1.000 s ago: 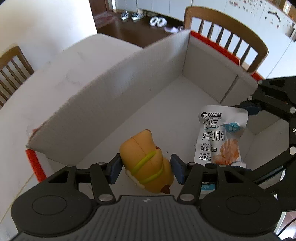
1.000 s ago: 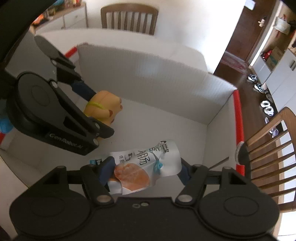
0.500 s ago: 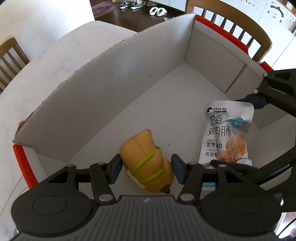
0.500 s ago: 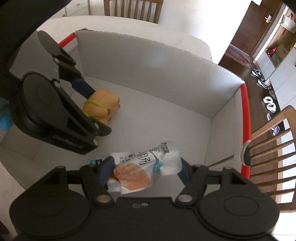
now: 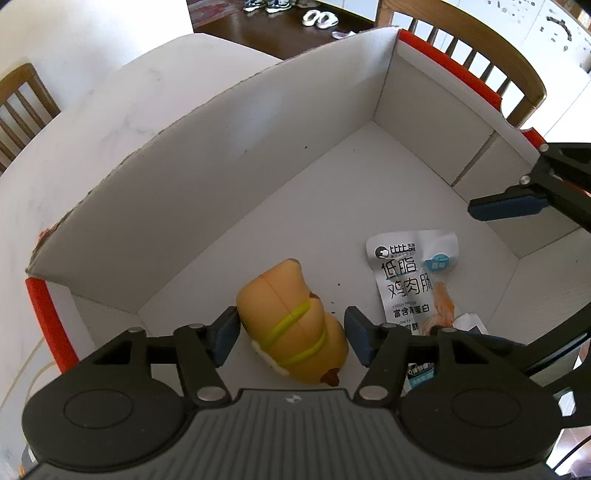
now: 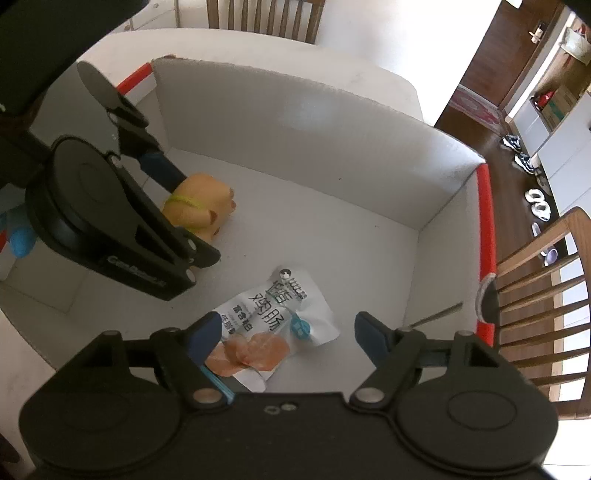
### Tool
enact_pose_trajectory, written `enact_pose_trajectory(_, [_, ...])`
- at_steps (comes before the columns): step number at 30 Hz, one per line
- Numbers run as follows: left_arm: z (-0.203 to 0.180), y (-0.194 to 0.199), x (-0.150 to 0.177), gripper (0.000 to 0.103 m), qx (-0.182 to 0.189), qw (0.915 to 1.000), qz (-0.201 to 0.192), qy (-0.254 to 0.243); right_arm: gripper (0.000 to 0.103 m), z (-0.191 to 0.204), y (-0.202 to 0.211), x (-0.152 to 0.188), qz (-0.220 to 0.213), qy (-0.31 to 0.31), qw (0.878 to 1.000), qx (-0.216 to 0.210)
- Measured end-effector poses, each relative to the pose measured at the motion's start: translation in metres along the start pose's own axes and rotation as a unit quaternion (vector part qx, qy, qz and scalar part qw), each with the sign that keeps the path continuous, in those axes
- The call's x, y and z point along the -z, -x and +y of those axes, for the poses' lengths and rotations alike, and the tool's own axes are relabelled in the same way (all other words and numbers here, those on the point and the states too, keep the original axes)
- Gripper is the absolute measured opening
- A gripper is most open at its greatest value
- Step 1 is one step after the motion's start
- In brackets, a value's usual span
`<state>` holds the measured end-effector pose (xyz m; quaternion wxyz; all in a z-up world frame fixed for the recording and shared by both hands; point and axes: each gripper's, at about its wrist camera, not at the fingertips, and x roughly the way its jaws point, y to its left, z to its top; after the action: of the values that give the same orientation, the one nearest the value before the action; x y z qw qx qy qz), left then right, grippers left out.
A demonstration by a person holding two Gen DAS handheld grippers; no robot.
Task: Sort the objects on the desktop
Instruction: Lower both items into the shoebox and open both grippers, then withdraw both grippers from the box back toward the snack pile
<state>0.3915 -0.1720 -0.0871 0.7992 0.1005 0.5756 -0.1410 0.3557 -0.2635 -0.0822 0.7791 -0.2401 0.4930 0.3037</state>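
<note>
A white cardboard box (image 5: 221, 155) with red edges holds two things. A yellow-orange plush toy (image 5: 291, 325) with green bands lies on the box floor between the fingers of my left gripper (image 5: 291, 339), which is open with small gaps on both sides. A white snack packet (image 6: 273, 325) with Chinese print lies flat on the floor; it also shows in the left wrist view (image 5: 413, 280). My right gripper (image 6: 286, 339) is open wide above the packet and apart from it. The toy (image 6: 199, 210) shows in the right wrist view behind the left gripper.
The box sits on a white round table (image 5: 122, 110). Wooden chairs (image 5: 480, 55) stand around it, one close to the box's far red edge (image 6: 485, 236). Shoes lie on the dark floor (image 5: 284, 11) beyond.
The right gripper has opened and let go of the snack packet, which now lies flat on the box floor. The left gripper has opened slightly around the toy. Both grippers have risen.
</note>
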Motion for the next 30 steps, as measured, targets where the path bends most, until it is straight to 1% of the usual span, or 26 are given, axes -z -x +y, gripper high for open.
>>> enact_pose_trajectory(1, [0.000,0.001,0.000,0.069,0.000,1.0000,-0.002,0.001,0.080,-0.003,0.000,0.003,-0.002,-0.003,1.000,-0.001])
enact_pose_trajectory(2, [0.001,0.003,0.001,0.071,-0.001,1.0000,-0.004,0.002,0.080,-0.004,0.001,0.004,-0.003,-0.005,1.000,-0.001])
enact_pose_trajectory(6, [0.000,0.010,0.003,0.075,-0.005,0.9999,-0.011,0.002,0.081,-0.006,0.006,0.007,-0.006,-0.006,1.000,-0.002])
enact_pose_trajectory(8, [0.001,0.014,0.004,0.076,0.000,0.9999,-0.016,0.004,0.081,-0.007,0.011,0.008,-0.011,-0.009,1.000,-0.005])
enact_pose_trajectory(10, [0.002,0.019,0.001,0.081,0.001,0.9997,-0.023,0.008,0.081,-0.009,0.017,0.008,-0.017,-0.013,1.000,-0.010])
enact_pose_trajectory(12, [0.012,0.028,0.005,0.082,0.005,0.9993,-0.035,0.012,0.082,-0.013,0.023,0.008,-0.026,-0.016,0.999,-0.014])
enact_pose_trajectory(13, [0.011,0.021,-0.006,0.082,0.007,0.9991,-0.039,0.014,0.082,-0.014,0.026,0.008,-0.030,-0.019,0.999,-0.017])
enact_pose_trajectory(16, [0.018,0.030,-0.006,0.082,0.007,0.9983,-0.055,0.020,0.082,-0.019,0.036,0.011,-0.042,-0.024,0.999,-0.021])
enact_pose_trajectory(18, [0.015,0.045,0.003,0.082,0.011,0.9977,-0.062,0.025,0.082,-0.017,0.040,0.014,-0.049,-0.026,0.998,-0.024])
enact_pose_trajectory(22, [0.014,0.057,0.009,0.082,0.012,0.9964,-0.078,0.031,0.082,-0.021,0.049,0.021,-0.057,-0.032,0.998,-0.024])
enact_pose_trajectory(26, [0.010,0.073,0.021,0.082,0.012,0.9934,-0.109,0.036,0.082,-0.026,0.056,0.025,-0.072,-0.042,0.996,-0.024])
enact_pose_trajectory(30, [0.007,0.093,0.035,0.082,0.011,0.9900,-0.134,0.040,0.082,-0.023,0.068,0.029,-0.084,-0.052,0.995,-0.025])
